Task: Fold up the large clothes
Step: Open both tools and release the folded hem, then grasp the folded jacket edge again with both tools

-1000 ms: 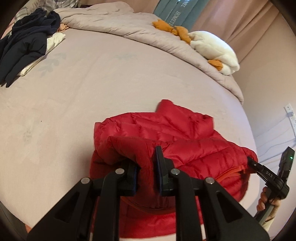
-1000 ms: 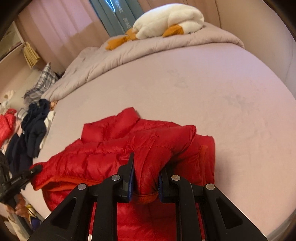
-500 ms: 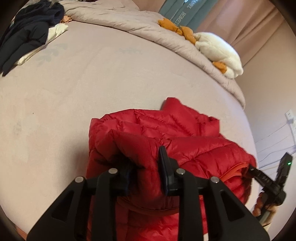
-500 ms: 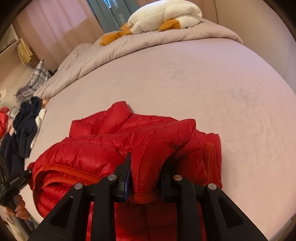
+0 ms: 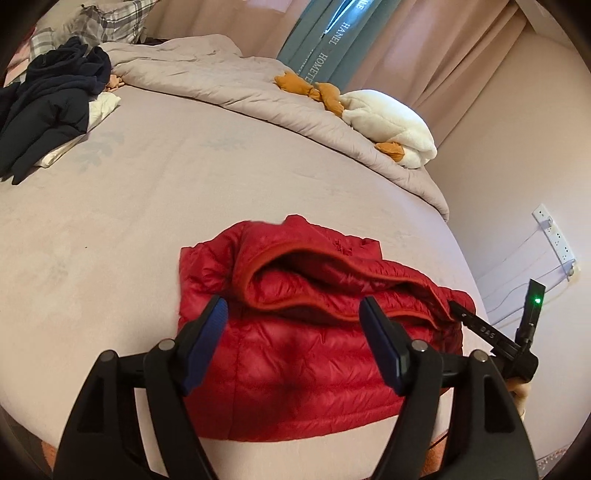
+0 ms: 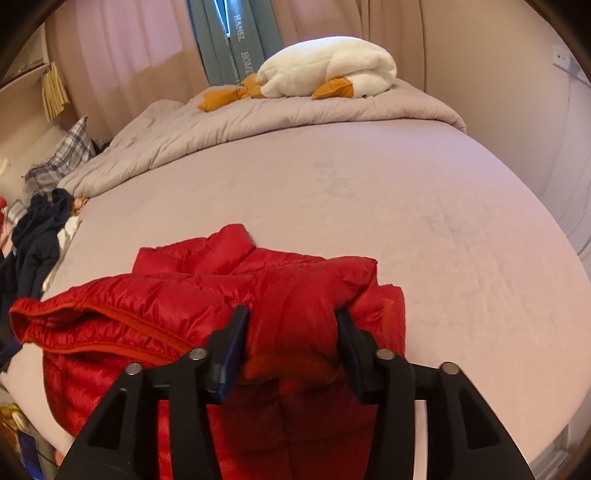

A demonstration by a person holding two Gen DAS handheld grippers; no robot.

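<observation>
A red puffer jacket (image 5: 314, 350) lies folded on the pinkish-grey bed (image 5: 184, 166), near its front edge. My left gripper (image 5: 293, 317) hovers just above and in front of the jacket. Its jaws are opening wide and hold nothing. In the right wrist view the jacket (image 6: 184, 306) has one thick fold between the jaws of my right gripper (image 6: 291, 328). Those jaws are opening, but the fold still fills the gap and touches both pads. From the left wrist view, the right gripper's body (image 5: 532, 314) shows at the jacket's right end, with a hand below it.
A pile of dark navy clothes (image 5: 48, 107) lies at the bed's far left. A bunched grey duvet (image 5: 221, 85) and a white goose plush (image 5: 388, 122) run along the far side. A plaid pillow (image 5: 107, 18) sits behind. A power strip (image 5: 554, 236) hangs on the right wall.
My left gripper let go of the jacket's fold, spread its jaws and drew back and up; the fold now rests on the jacket. The right jaws widened around their fold.
</observation>
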